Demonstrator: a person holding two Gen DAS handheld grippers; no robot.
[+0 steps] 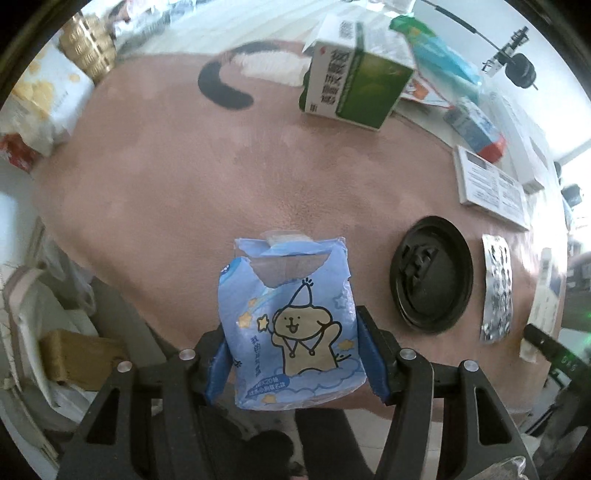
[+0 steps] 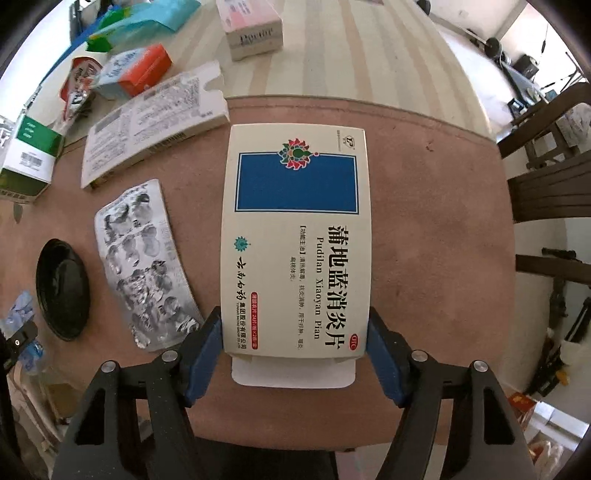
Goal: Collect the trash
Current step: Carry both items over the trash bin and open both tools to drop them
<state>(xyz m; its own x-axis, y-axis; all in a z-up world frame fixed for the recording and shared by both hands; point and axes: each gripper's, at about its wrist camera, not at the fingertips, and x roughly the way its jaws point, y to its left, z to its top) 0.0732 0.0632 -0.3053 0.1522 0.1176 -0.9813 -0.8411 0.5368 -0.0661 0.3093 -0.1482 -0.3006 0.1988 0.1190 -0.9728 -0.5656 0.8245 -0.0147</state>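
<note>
My left gripper (image 1: 293,354) is shut on a torn blue tissue packet (image 1: 291,328) with a cartoon dog print, held over the near edge of the pink mat (image 1: 177,177). My right gripper (image 2: 293,347) is shut on a cream medicine box (image 2: 295,236) with a blue panel, its end flap open. A used silver blister sheet (image 2: 147,262) lies left of that box and shows in the left wrist view (image 1: 498,288). A black round lid (image 1: 431,273) lies beside it, also in the right wrist view (image 2: 62,288).
A green and white carton (image 1: 351,85), a flat white box (image 2: 155,125), a blue-orange box (image 2: 133,74), a green-blue bag (image 1: 436,55) and a pink box (image 2: 253,29) lie at the far side. Snack bags (image 1: 40,103) sit left. Chairs (image 2: 550,177) stand right.
</note>
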